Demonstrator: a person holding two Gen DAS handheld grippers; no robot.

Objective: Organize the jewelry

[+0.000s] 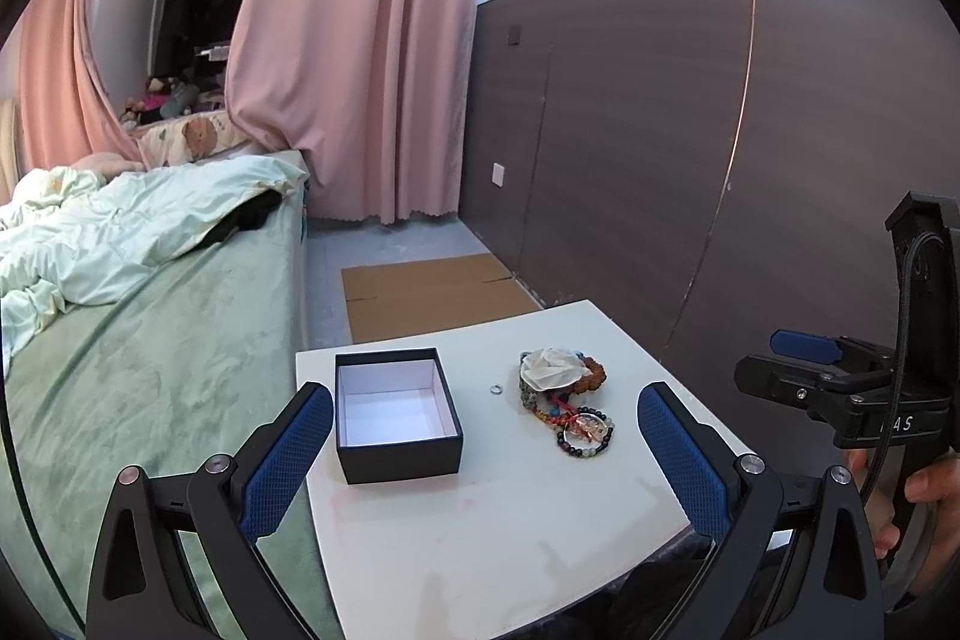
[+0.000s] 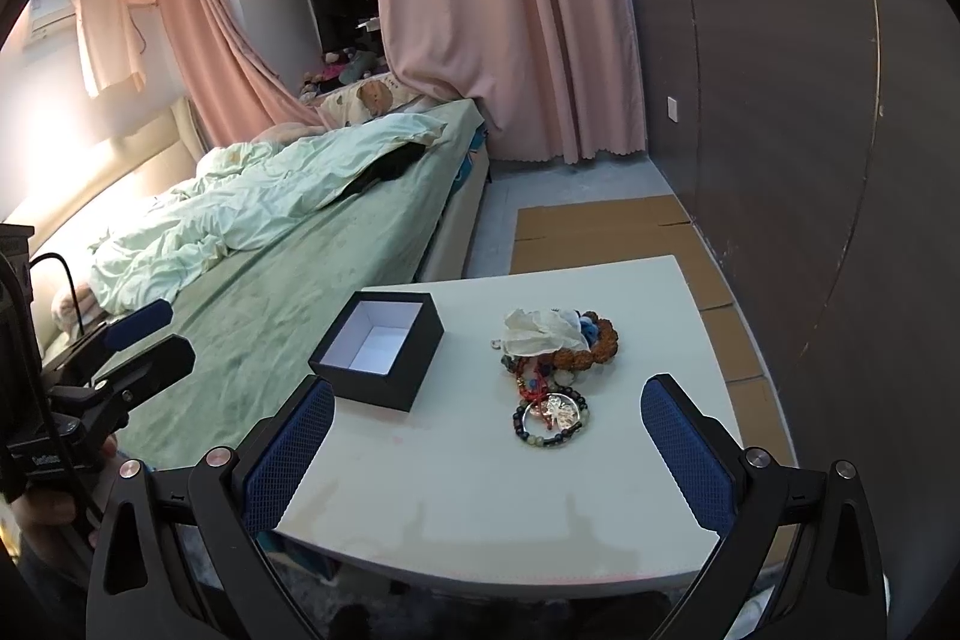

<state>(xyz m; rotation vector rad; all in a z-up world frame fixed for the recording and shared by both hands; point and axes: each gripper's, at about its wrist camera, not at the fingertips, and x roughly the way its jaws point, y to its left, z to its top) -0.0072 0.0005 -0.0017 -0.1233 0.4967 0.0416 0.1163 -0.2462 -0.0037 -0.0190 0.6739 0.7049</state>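
Left gripper point(image 1: 486, 436) wide above table point(image 1: 480, 538)

You have an open black cardboard box with a white lining point(image 1: 397, 412), empty and upright on the table. Right of it, apart, lies a heap of beaded bracelets point(image 1: 567, 400) under crumpled white cloth point(image 1: 551, 369); a small silver ring point(image 1: 495, 388) sits between.

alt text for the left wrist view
An open, empty black box sits on a white table, left of a small ring and a jewelry pile; the open left gripper hovers above.
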